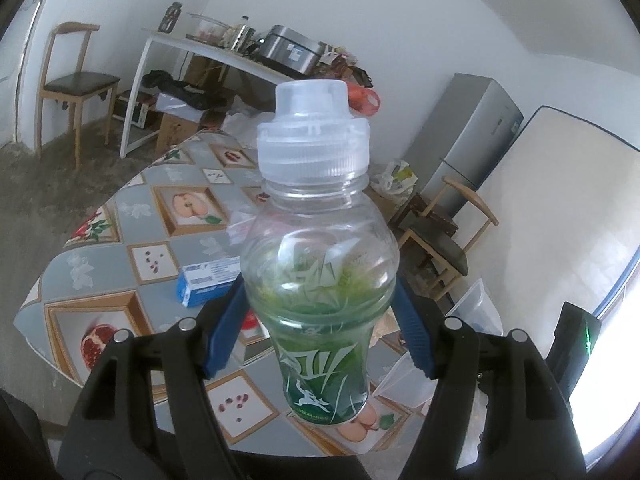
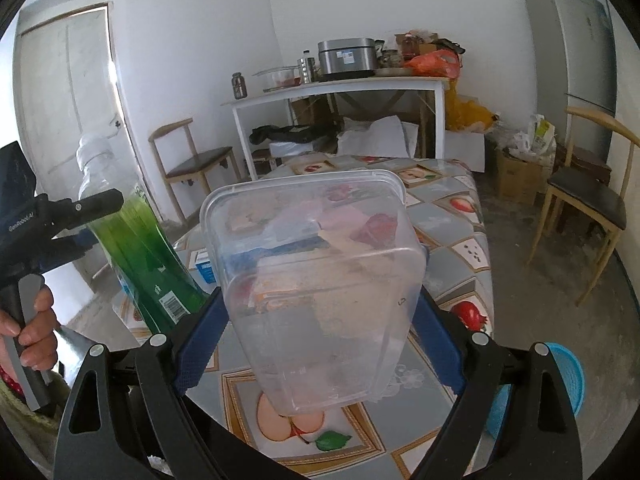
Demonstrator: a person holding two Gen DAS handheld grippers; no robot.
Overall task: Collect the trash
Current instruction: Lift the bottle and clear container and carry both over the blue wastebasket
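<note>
One bottle (image 1: 320, 248), one clear container (image 2: 320, 280), one blue box (image 1: 206, 284), two chairs (image 2: 580, 200), one fridge (image 1: 472, 136), two tools (image 1: 320, 336).

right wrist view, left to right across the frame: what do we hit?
Hand on the left tool's handle → green-labelled plastic bottle → clear plastic container in the right tool → blue basket → wooden chair.

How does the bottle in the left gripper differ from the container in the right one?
The bottle is round, capped and green-labelled; the container is boxy, lidless and unlabelled. The bottle stands nearly upright; the container is tipped, its opening facing away. Both are clear plastic, clamped above the table.
</note>
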